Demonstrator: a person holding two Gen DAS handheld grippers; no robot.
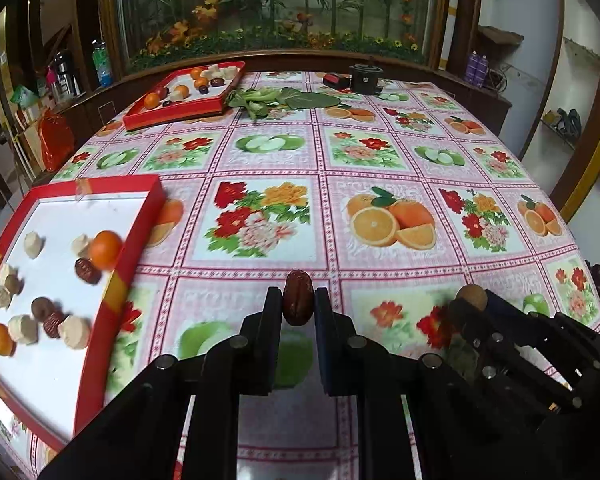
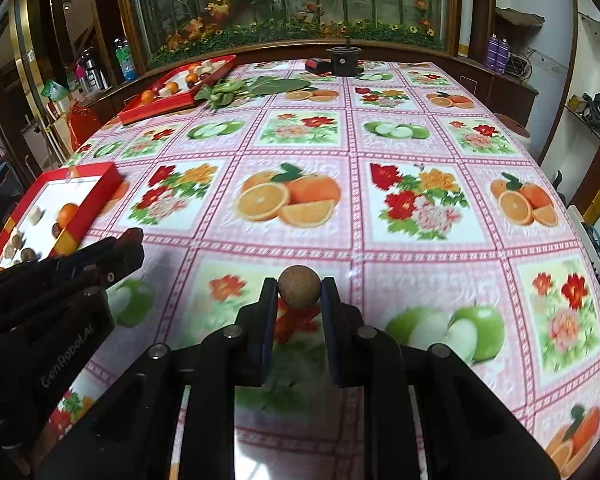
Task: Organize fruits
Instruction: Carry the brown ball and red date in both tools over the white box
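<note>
My left gripper (image 1: 297,300) is shut on a dark red date (image 1: 297,298), held above the tablecloth. My right gripper (image 2: 299,292) is shut on a round brown longan (image 2: 299,290); in the left wrist view that gripper (image 1: 474,304) shows at the lower right with the longan (image 1: 471,298) at its tip. A near red tray (image 1: 136,240) at the left holds oranges (image 1: 105,249), dates, brown longans and pale white pieces. A far red tray (image 1: 172,114) at the back left holds similar fruit. In the right wrist view the left gripper (image 2: 128,248) sits beside the near tray (image 2: 96,196).
Green leafy vegetables (image 1: 284,100) lie beside the far tray. A black round device (image 1: 365,78) and a small red-black box (image 1: 337,80) stand at the table's back edge. A fruit-and-flower printed cloth (image 1: 380,152) covers the table. Bottles and shelves stand beyond the left edge.
</note>
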